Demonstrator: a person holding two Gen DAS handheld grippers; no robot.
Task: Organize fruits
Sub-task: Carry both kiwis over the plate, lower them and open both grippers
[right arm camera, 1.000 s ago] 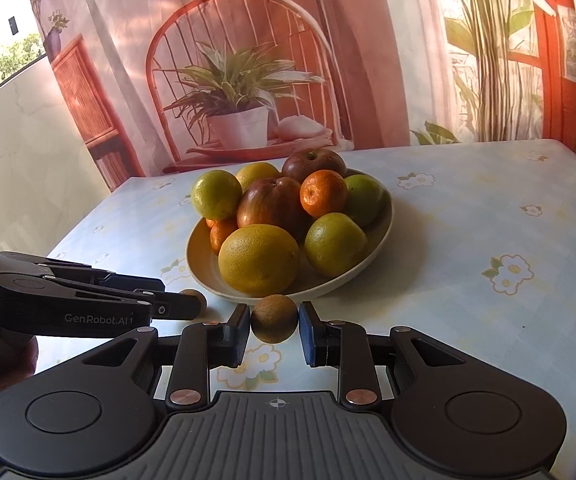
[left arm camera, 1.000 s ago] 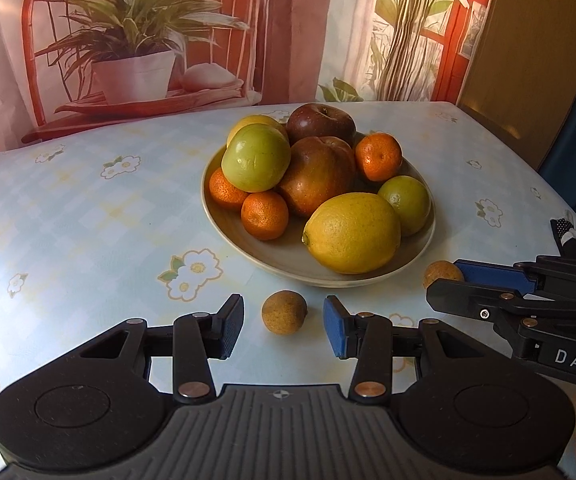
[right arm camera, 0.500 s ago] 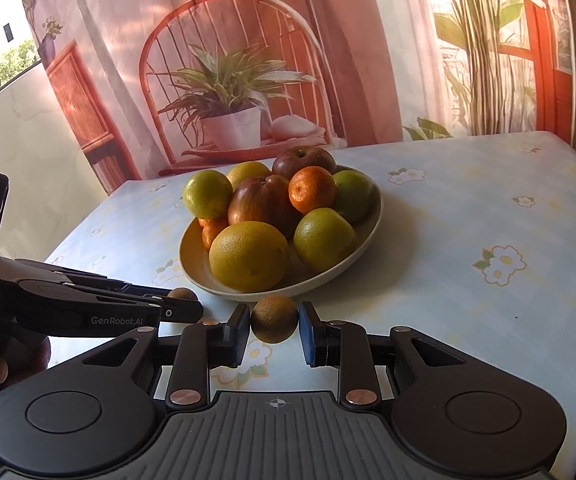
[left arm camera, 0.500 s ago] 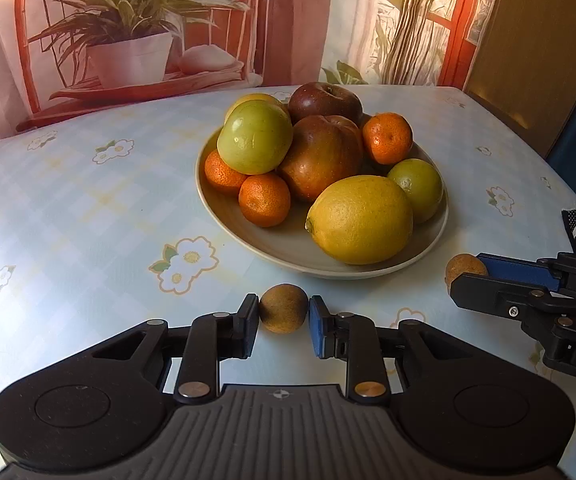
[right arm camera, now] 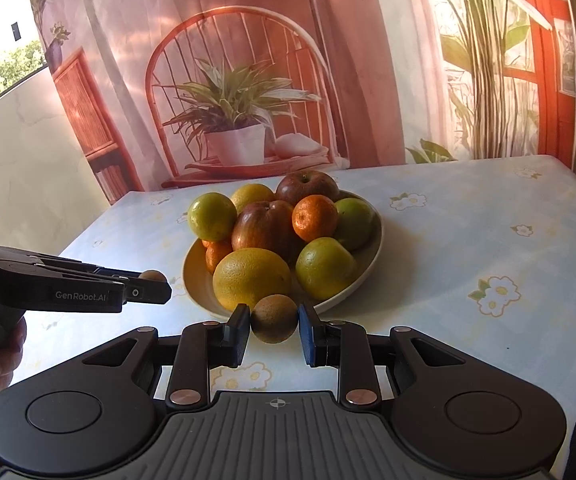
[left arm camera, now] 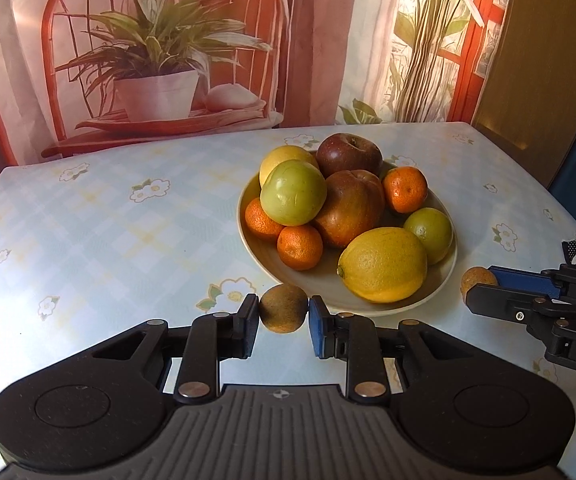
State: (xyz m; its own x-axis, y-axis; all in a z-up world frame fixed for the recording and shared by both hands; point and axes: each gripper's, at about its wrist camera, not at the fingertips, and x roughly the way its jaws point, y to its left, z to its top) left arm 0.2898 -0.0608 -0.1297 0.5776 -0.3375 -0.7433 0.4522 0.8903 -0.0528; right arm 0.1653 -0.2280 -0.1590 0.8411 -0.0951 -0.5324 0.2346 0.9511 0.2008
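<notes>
Bench with one bowl on a flowered cloth

I see the bench (left arm camera: 119, 220) covered edge to edge by a pale blue checked cloth printed with white flowers. Directly on it sits a single shallow cream bowl (left arm camera: 328, 284), set toward the right half and nearer the front edge than the far one; its rim carries a heap of fruit. The far edge meets a printed backdrop, and the far right corner is rounded.

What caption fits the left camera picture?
Left gripper pinches a small brown fruit beside a full fruit bowl.
</notes>
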